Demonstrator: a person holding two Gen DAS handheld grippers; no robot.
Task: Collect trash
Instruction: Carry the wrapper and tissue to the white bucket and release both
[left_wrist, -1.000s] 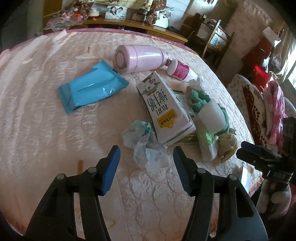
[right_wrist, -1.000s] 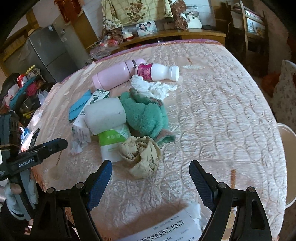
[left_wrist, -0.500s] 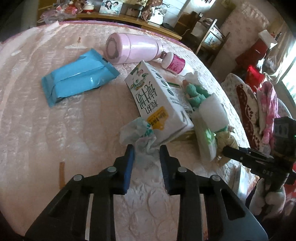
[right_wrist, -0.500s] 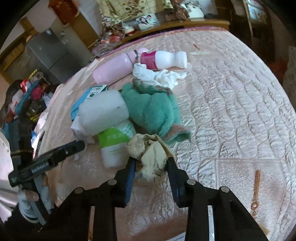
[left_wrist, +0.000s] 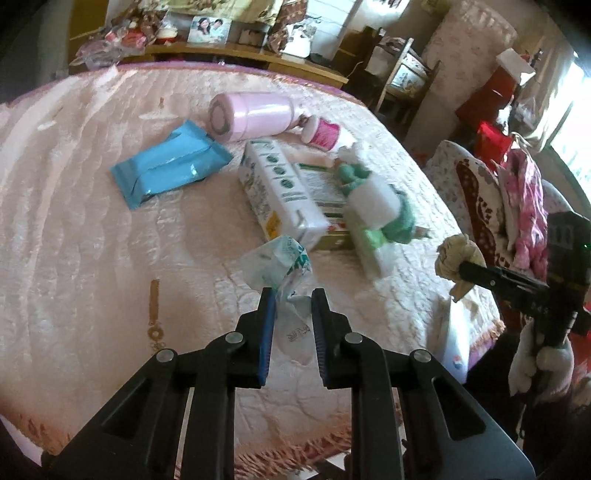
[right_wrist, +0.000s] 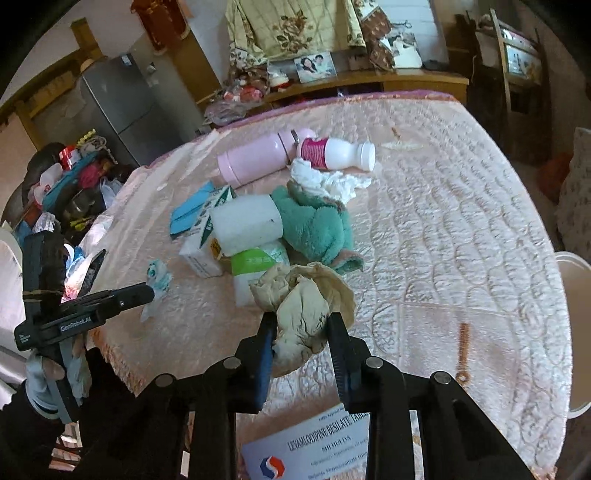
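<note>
Right now I have 2 pieces of trash in hand, 1 per tool. My left gripper (left_wrist: 293, 295) is clenched on a crumpled clear plastic wrapper (left_wrist: 280, 264) with green print, and my right gripper (right_wrist: 301, 321) is clenched on a wadded beige tissue (right_wrist: 303, 299); both sit just above the near edge of the pink quilted bedspread (right_wrist: 461, 221), and the tissue also shows at my right tool's tip in the left view. I judge both to be nearly weightless and fully soft, so crushing is no worry. Slipping is: the wrapper looks like slick film, and I seem to hold only its lower tail, with most of it bunched free ahead of the pads, so I would want a deeper bite on the thickest bunch. The tissue looks pinched across its middle, which should hold, though loose folds hang out on both sides. Among the rest of the heap, the white carton (left_wrist: 284, 192) looks stiff and boxy, best taken across its narrow sides, and the white crumpled tissue (right_wrist: 328, 181) beside the white bottle with the pink label (right_wrist: 332, 153) should pinch easily anywhere. I cannot see any bin for these.
</note>
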